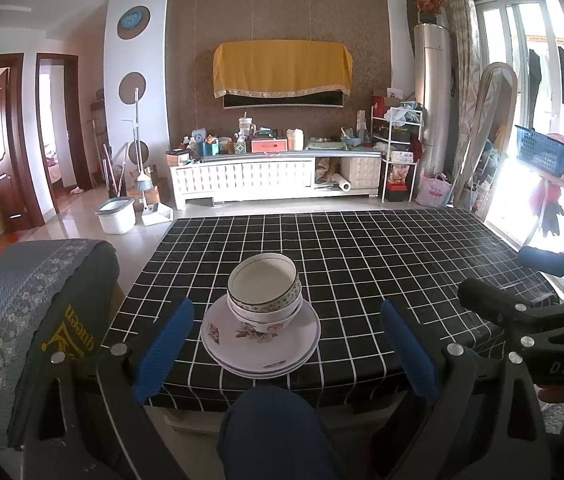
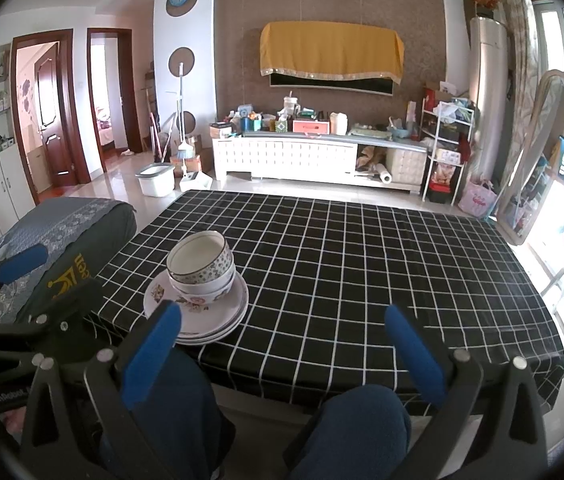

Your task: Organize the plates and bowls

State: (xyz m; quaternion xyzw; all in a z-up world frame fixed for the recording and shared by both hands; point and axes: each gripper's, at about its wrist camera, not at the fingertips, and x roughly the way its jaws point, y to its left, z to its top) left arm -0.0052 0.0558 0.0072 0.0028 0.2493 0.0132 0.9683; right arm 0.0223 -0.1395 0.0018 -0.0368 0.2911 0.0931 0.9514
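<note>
A stack of patterned bowls [image 1: 264, 294] sits on a stack of white floral plates [image 1: 261, 344] near the front left edge of the table with the black checked cloth [image 1: 361, 272]. The bowls [image 2: 202, 268] and plates [image 2: 198, 316] also show in the right wrist view. My left gripper [image 1: 287, 320] is open and empty, held short of the stack, which lies between its blue fingers. My right gripper [image 2: 282, 320] is open and empty, to the right of the stack. Its black body [image 1: 529, 312] shows at the right of the left wrist view.
A covered chair [image 1: 30, 320] stands left of the table. My knees [image 2: 353, 432] are under the near table edge. A cluttered white TV cabinet [image 1: 274, 176], a bucket [image 1: 117, 214] and a shelf rack [image 1: 397, 156] stand across the floor beyond the table.
</note>
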